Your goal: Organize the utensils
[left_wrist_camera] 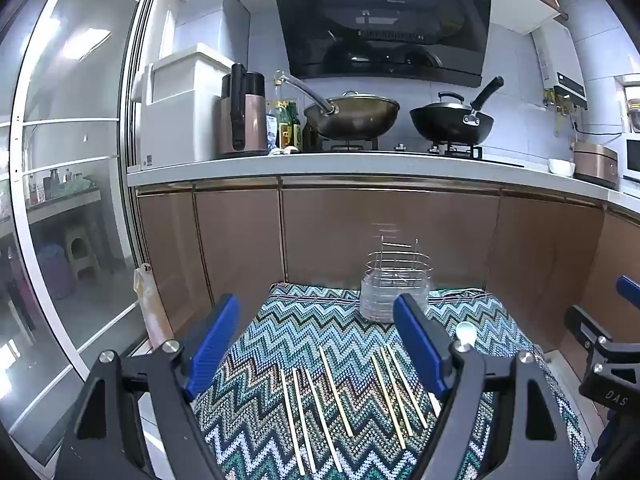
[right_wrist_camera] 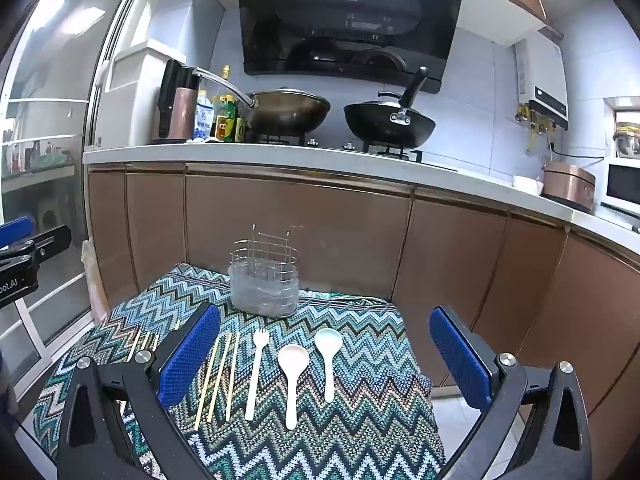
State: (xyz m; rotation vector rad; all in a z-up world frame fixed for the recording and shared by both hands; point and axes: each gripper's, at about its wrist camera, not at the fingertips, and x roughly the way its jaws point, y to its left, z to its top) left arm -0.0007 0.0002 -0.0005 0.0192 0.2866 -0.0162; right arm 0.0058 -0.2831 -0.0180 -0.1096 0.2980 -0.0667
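Observation:
Several pale chopsticks (left_wrist_camera: 336, 396) lie side by side on a zigzag-patterned cloth (left_wrist_camera: 312, 332). A wire utensil holder (left_wrist_camera: 394, 284) stands upright at the cloth's far edge; it also shows in the right wrist view (right_wrist_camera: 265, 280). In the right wrist view a white fork (right_wrist_camera: 256, 372), a pinkish spoon (right_wrist_camera: 292, 380) and a white spoon (right_wrist_camera: 329, 356) lie right of three chopsticks (right_wrist_camera: 218, 376). My left gripper (left_wrist_camera: 316, 344) is open and empty above the chopsticks. My right gripper (right_wrist_camera: 326, 356) is open and empty above the spoons.
The cloth (right_wrist_camera: 360, 412) covers a small low table in front of brown kitchen cabinets (right_wrist_camera: 296, 232). A glass sliding door (left_wrist_camera: 68, 200) stands to the left. Two woks (left_wrist_camera: 352, 114) sit on the stove above. Tiled floor lies to the right of the table.

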